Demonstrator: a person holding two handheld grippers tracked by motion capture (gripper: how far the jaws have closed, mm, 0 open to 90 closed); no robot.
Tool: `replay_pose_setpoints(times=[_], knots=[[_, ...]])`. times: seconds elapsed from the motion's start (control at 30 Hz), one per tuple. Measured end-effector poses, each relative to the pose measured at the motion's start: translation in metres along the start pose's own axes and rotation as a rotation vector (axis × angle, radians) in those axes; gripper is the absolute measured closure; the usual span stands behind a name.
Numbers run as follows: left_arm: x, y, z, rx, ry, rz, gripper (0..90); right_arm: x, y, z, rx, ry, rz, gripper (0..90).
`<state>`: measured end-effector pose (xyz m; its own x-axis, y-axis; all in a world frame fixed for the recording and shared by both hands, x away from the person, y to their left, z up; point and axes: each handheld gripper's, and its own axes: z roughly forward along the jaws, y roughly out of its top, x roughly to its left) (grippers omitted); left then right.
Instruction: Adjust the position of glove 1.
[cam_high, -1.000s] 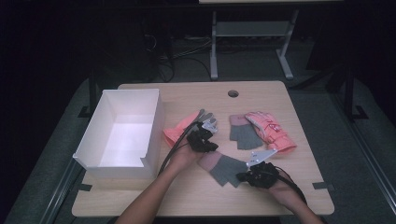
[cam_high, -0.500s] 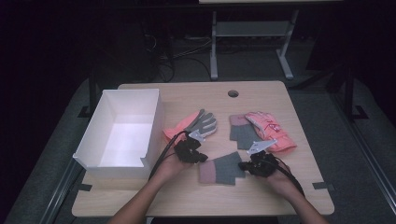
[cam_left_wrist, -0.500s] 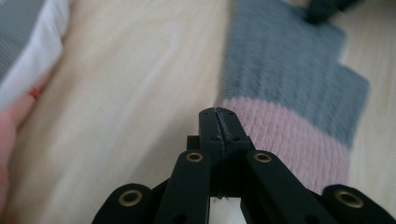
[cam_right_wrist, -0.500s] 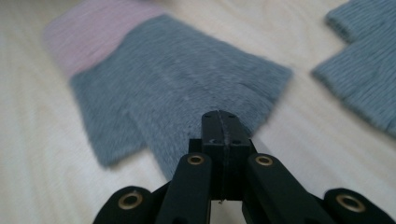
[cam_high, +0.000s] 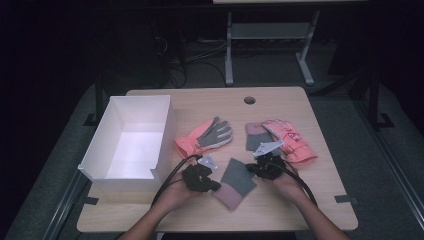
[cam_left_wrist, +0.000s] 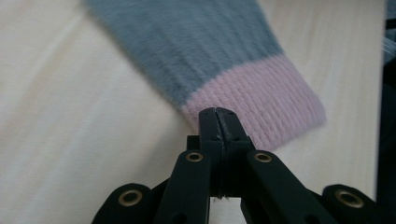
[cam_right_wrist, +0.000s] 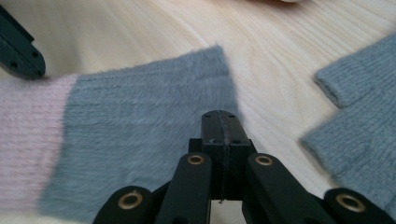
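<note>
step: shift mitt (cam_high: 234, 181) | L grip (cam_left_wrist: 217, 122) jaws shut, empty, at pink cuff (cam_left_wrist: 261, 102) | R grip (cam_right_wrist: 221, 125) shut, empty, at grey edge | tip: press flat, slide both evenly, avoid bunching

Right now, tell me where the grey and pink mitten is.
In the high view the mitten lies near the table's front edge, between the left gripper and right gripper.

**Room and obstructions around the two grippers**

Between the left gripper (cam_high: 216, 185) and the right gripper (cam_high: 252, 170) the way is taken up by the grey and pink mitten (cam_high: 235, 182). Ahead of the left gripper a salmon glove (cam_high: 206, 135) is laid; to its left, passage is blocked by the white box (cam_high: 163, 135). Ahead of the right gripper, a pink glove (cam_high: 289, 140) and a grey knitted piece (cam_high: 256, 136) are laid. Bare table (cam_high: 280, 210) is left behind both grippers.
</note>
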<state>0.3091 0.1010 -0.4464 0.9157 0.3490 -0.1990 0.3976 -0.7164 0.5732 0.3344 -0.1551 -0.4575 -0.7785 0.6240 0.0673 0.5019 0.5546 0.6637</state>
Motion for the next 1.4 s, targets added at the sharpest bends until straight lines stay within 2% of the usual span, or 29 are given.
replay_pose_setpoints(times=[0.1, 0.13, 0.37, 0.47, 0.63, 0.67, 0.77, 0.93, 1.1, 1.13, 1.2, 1.33, 1.37, 1.4], knots=[[-0.005, 0.001, 0.001, 0.007, -0.004, 0.015, 89.4, 0.003, -0.001, -0.005, -0.013, 0.011, 0.000, 90.0], [-0.008, 0.002, 0.002, 0.012, -0.006, 0.020, 89.3, 0.009, -0.004, -0.013, -0.033, 0.014, 0.008, 90.0], [-0.016, 0.005, 0.007, 0.007, -0.028, 0.032, 89.4, 0.026, -0.024, -0.038, -0.034, 0.037, -0.003, 90.0], [-0.021, 0.008, 0.012, 0.006, -0.056, 0.043, 89.4, 0.029, -0.032, -0.044, -0.035, 0.035, -0.003, 90.0], [-0.031, 0.016, 0.022, 0.003, -0.082, 0.071, 89.4, 0.023, -0.047, -0.057, -0.031, 0.010, 0.019, 90.0], [-0.035, 0.021, 0.027, 0.008, -0.096, 0.088, 89.4, 0.021, -0.049, -0.059, -0.032, 0.008, 0.030, 90.0], [-0.039, 0.027, 0.033, 0.003, -0.109, 0.096, 89.4, 0.017, -0.049, -0.062, -0.040, 0.003, 0.036, 90.0], [-0.050, 0.043, 0.050, -0.005, -0.139, 0.148, 89.4, 0.012, -0.049, -0.064, -0.059, -0.006, 0.046, 90.0], [-0.053, 0.046, 0.052, -0.015, -0.134, 0.155, 89.3, 0.012, -0.049, -0.064, -0.059, -0.003, 0.056, 90.0], [-0.052, 0.045, 0.049, -0.019, -0.129, 0.156, 89.3, 0.012, -0.049, -0.063, -0.060, -0.001, 0.053, 90.0], [-0.048, 0.040, 0.038, -0.044, -0.118, 0.132, 85.9, 0.012, -0.047, -0.060, -0.054, 0.005, 0.050, 90.0], [-0.040, 0.029, 0.023, -0.074, -0.078, 0.105, 72.2, 0.017, -0.040, -0.054, -0.059, 0.025, 0.045, 90.0], [-0.038, 0.025, 0.018, -0.073, -0.065, 0.100, 72.2, 0.017, -0.040, -0.054, -0.059, 0.025, 0.045, 90.0], [-0.034, 0.017, 0.009, -0.076, -0.030, 0.091, 60.9, 0.022, -0.036, -0.049, -0.055, 0.039, 0.030, 90.0]])
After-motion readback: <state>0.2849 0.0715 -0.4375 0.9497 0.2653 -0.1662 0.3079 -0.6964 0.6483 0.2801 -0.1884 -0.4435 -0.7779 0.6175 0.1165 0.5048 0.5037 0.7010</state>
